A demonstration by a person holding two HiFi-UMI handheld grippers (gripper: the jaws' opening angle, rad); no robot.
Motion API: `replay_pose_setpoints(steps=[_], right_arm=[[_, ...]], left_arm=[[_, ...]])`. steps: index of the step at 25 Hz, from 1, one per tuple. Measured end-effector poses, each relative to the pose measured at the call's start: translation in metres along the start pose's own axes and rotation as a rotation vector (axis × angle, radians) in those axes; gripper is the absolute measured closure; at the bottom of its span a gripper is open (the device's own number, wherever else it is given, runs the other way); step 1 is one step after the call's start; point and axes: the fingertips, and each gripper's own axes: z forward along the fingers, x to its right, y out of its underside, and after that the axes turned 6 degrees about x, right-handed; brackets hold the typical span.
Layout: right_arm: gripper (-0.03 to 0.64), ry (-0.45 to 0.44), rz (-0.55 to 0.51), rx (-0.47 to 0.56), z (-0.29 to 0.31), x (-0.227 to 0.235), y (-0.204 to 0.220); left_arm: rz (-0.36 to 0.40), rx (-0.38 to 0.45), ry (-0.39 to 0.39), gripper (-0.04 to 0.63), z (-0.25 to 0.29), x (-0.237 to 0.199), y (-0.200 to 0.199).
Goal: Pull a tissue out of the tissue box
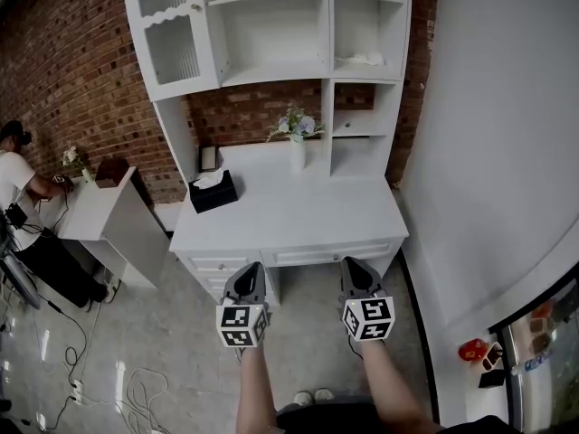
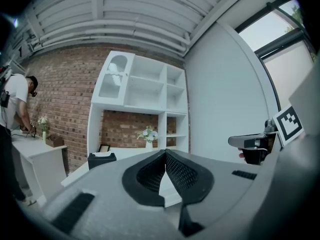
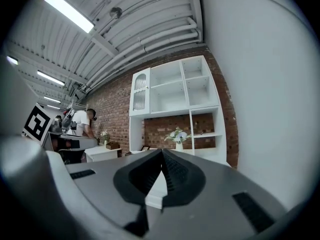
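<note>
Standing well back from the white desk (image 1: 298, 220), the person holds the left claw (image 1: 246, 274) and right claw (image 1: 357, 271) level, both clenched on nothing, so the whole task remains (the black tissue box (image 1: 213, 193) sits at the desk's back left, a white tissue (image 1: 210, 178) poking from its top).

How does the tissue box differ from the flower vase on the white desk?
The tissue box is black and low; the vase is white, tall and slim. The tissue box sits at the left of the desk; the vase stands mid-desk, at the back. A tissue pokes from the tissue box; flowers fill the vase. Both stand on the desk.
</note>
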Motion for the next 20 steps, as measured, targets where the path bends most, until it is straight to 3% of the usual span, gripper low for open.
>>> replay_pose_setpoints(steps=[7,9,15,20], right_arm=[[0.617,-0.02,0.014,-0.013,-0.003,-0.01,0.01],[0.552,-0.036,0.023,-0.017,-0.002,-0.017,0.014],[0.451,-0.053,0.04,-0.008,-0.003,-0.035,0.016],[0.423,-0.048,0.04,0.013,-0.002,-0.041,0.011]], left_arm=[[-0.016,-0.03,0.013,0.586,-0.008,-0.005,0.015],[-0.021,-0.039,0.017,0.586,-0.011,-0.009,0.02],[-0.041,-0.038,0.018,0.586,-0.023,-0.023,0.027],[-0.038,-0.016,0.014,0.586,-0.027,-0.037,0.021]])
